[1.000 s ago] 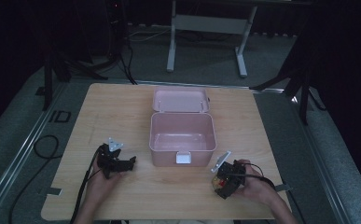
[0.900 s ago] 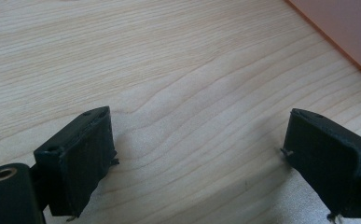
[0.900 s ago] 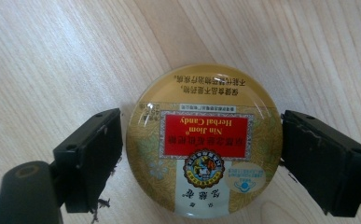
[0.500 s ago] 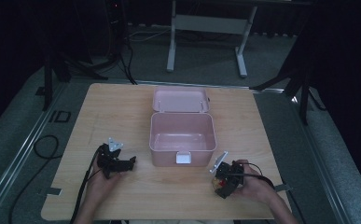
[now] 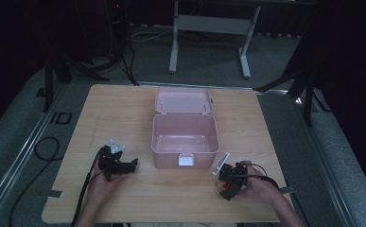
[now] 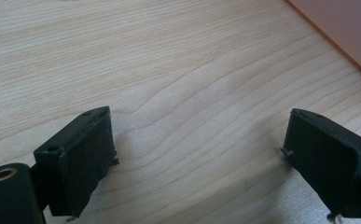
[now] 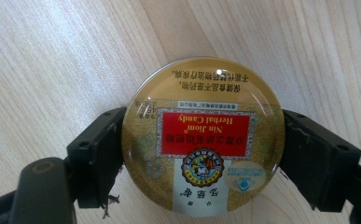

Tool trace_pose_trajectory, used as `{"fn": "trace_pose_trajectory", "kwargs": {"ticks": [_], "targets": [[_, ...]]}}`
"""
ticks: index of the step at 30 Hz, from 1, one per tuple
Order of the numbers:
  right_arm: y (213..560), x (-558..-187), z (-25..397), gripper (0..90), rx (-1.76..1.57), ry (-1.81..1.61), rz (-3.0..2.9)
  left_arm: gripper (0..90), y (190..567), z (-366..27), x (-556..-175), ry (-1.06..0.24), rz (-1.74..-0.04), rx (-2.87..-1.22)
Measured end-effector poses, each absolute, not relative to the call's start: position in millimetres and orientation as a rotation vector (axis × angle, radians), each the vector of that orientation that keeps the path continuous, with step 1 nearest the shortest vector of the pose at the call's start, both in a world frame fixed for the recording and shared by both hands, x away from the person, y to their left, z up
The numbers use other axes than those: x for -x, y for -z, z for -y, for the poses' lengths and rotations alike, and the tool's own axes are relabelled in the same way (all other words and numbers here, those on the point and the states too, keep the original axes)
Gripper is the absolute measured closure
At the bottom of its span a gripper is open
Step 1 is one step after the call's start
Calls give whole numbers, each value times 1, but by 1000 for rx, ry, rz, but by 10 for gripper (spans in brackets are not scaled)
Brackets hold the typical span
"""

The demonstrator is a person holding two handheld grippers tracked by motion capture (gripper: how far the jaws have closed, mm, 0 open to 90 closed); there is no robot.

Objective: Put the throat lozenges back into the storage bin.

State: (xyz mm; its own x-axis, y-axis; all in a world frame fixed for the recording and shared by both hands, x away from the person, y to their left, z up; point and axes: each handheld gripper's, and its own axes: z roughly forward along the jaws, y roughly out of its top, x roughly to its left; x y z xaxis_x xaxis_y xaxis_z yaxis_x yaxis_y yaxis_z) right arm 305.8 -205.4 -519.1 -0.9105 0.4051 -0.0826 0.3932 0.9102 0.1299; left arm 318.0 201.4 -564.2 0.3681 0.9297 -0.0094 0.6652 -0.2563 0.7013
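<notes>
A pink box (image 5: 185, 140) stands open at the table's middle, its lid (image 5: 182, 101) folded back; its inside looks bare. My right gripper (image 5: 227, 185) sits near the front right of the box, shut on a round gold candy tin (image 7: 202, 137) with a red label; the jaws press on the tin's two sides just above the wood. My left gripper (image 5: 132, 164) rests at the front left of the box, open, with only bare tabletop between its fingers (image 6: 78, 158). A pink corner of the box (image 6: 346, 32) shows at the upper right of the left gripper view.
The light wooden table (image 5: 100, 123) has free room on both sides of the box. Cables (image 5: 43, 156) lie on the grey floor at the left. A white desk frame (image 5: 209, 28) stands beyond the far edge.
The right gripper has turned slightly with the tin in it. The left gripper has stayed put.
</notes>
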Motion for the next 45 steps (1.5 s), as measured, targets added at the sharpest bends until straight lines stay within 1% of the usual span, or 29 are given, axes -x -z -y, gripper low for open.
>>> {"fn": "trace_pose_trajectory", "kwargs": {"ticks": [9, 45], "targets": [[516, -305, 205, 201, -608, -151, -2969, 91, 564, -201, -318, -551, -1374, -2013], [470, -313, 217, 201, -604, -181, -2921, 92, 564, -201, -318, -551, -1374, -2013]]}}
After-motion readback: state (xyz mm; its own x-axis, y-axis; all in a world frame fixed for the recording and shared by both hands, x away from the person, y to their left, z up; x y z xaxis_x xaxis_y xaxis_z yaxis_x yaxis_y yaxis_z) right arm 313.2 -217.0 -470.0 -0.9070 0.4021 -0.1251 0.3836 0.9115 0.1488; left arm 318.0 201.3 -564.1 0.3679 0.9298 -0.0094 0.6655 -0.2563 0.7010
